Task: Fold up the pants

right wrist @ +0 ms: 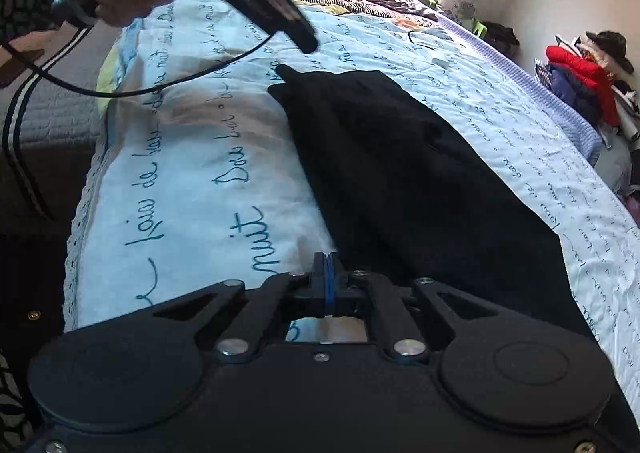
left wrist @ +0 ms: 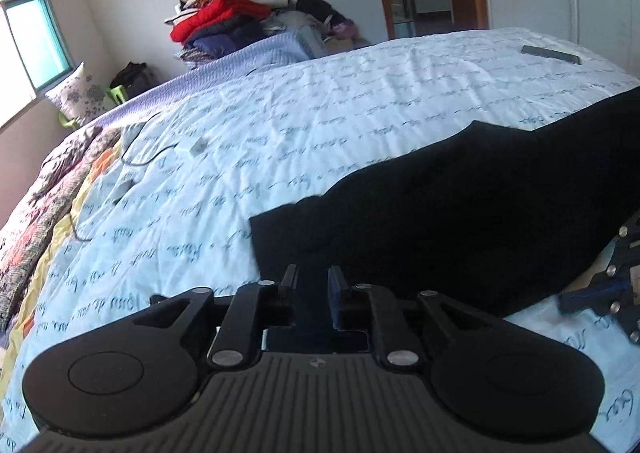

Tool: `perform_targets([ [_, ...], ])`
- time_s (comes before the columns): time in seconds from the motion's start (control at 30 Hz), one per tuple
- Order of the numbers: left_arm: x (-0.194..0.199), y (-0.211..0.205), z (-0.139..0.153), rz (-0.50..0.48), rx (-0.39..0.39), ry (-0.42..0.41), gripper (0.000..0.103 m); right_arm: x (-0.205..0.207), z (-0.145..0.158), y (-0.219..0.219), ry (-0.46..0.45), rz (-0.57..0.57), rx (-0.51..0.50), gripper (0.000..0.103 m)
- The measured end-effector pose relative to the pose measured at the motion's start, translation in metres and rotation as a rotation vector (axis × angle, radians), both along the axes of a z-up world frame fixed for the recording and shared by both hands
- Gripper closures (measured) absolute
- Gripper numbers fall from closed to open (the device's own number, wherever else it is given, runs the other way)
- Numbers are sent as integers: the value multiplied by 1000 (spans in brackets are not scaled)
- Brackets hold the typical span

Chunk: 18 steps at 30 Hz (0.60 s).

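The right gripper (right wrist: 327, 258) has its jaws pressed together at the near edge of the black pants (right wrist: 420, 173); whether cloth is caught between them is hard to see. The left gripper (left wrist: 313, 279) has its jaws a little apart over the other end of the pants, nothing visibly pinched. The pants lie long across the bed (left wrist: 320, 101), its pale cover printed with handwriting. Their folds are lost in the darkness. Farther back, a clothes pile (left wrist: 224, 21) stands by the wall.
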<state>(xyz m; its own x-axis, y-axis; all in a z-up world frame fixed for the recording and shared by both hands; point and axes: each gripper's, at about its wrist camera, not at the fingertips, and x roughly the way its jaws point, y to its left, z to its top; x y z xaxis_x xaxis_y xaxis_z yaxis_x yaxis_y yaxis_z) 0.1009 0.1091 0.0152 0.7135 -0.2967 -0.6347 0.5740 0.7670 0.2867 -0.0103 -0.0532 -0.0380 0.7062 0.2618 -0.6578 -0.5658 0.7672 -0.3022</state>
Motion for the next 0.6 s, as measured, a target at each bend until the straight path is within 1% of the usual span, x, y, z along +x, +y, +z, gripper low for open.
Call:
perform_targets([
  [0.03,-1,-17,-1,-23,1,-4,72,-3,0,-3,-17,-30,1,101],
  [0.1,-5,-43,-2,-59,-6,6,71,-6,10,-24,-20,-108,62,101],
  [0.17,-13,-69,-5,-120,-35,27,65,-14,25,-57,-59,-231,105,101],
  [0.2,-19,-83,-8,-165,-44,33,55,-18,29,-73,-78,-295,113,99],
  [0.23,-26,-95,-11,-209,-41,34,43,-21,31,-94,-85,-364,131,95],
  [0.27,-34,-108,-14,-255,-30,28,37,-23,32,-118,-74,-442,166,92],
  [0.3,-44,-121,-18,-299,-11,3,31,-26,30,-140,-59,-513,210,92],
  [0.37,-66,-145,-30,-388,52,-80,30,-30,23,-182,-9,-661,309,92],
  [0.4,-74,-154,-35,-418,85,-116,30,-34,17,-200,12,-727,359,92],
  [0.43,-80,-162,-39,-438,111,-143,30,-37,12,-213,11,-775,378,92],
  [0.47,-86,-170,-44,-458,137,-169,30,-40,9,-219,0,-804,356,92],
  [0.5,-90,-176,-49,-473,161,-193,31,-40,5,-219,-18,-819,285,92],
  [0.53,-91,-181,-53,-481,180,-207,31,-41,0,-215,-44,-819,183,92],
  [0.6,-91,-193,-58,-486,218,-218,31,-39,-6,-209,-85,-775,11,91],
])
